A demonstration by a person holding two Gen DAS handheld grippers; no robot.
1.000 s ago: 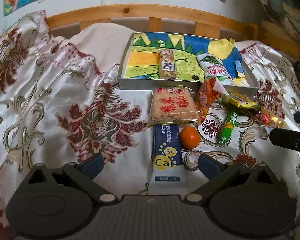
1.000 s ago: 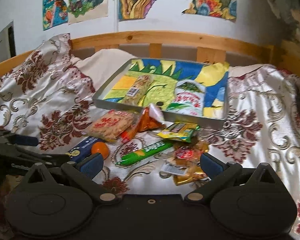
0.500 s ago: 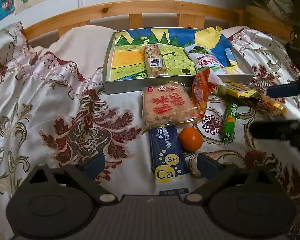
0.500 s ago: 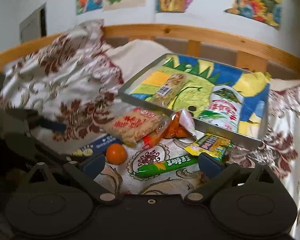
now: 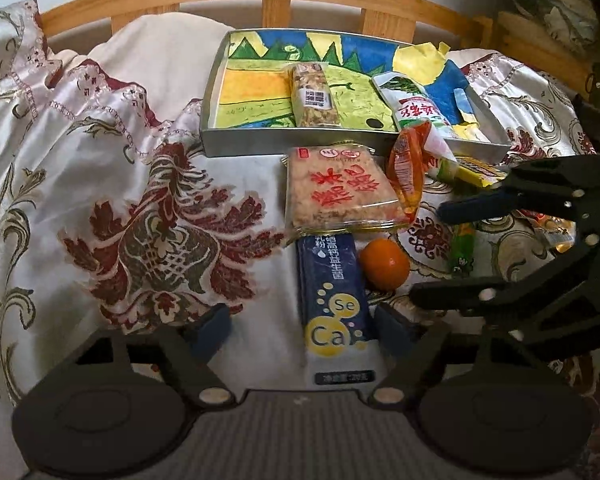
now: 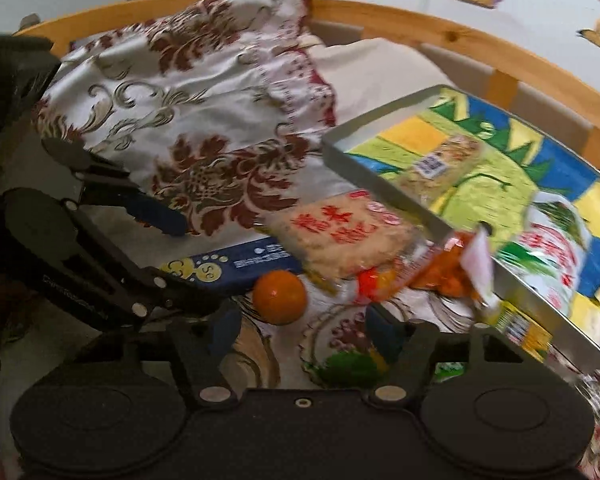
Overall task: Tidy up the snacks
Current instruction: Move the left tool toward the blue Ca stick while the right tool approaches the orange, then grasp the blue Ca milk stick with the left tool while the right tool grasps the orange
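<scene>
Reaching with both jaws wide and empty, we bring the left gripper [image 5: 302,326] over the blue box [image 5: 334,292] and the right gripper [image 6: 300,330] toward the orange [image 6: 279,297], each needing a closing grasp before transfer to the tray [image 5: 300,146] by the bed's far edge.

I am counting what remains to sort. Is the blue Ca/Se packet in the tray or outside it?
Outside: the blue Ca/Se packet lies on the bedspread, nearer than the tray.

I count: one tray [image 5: 260,148]; two packets inside it; one rice-cracker pack [image 5: 340,188]; one blue box [image 5: 332,292]; one orange [image 5: 384,264]; one orange bag [image 5: 408,168]; one green stick [image 5: 462,248].
</scene>
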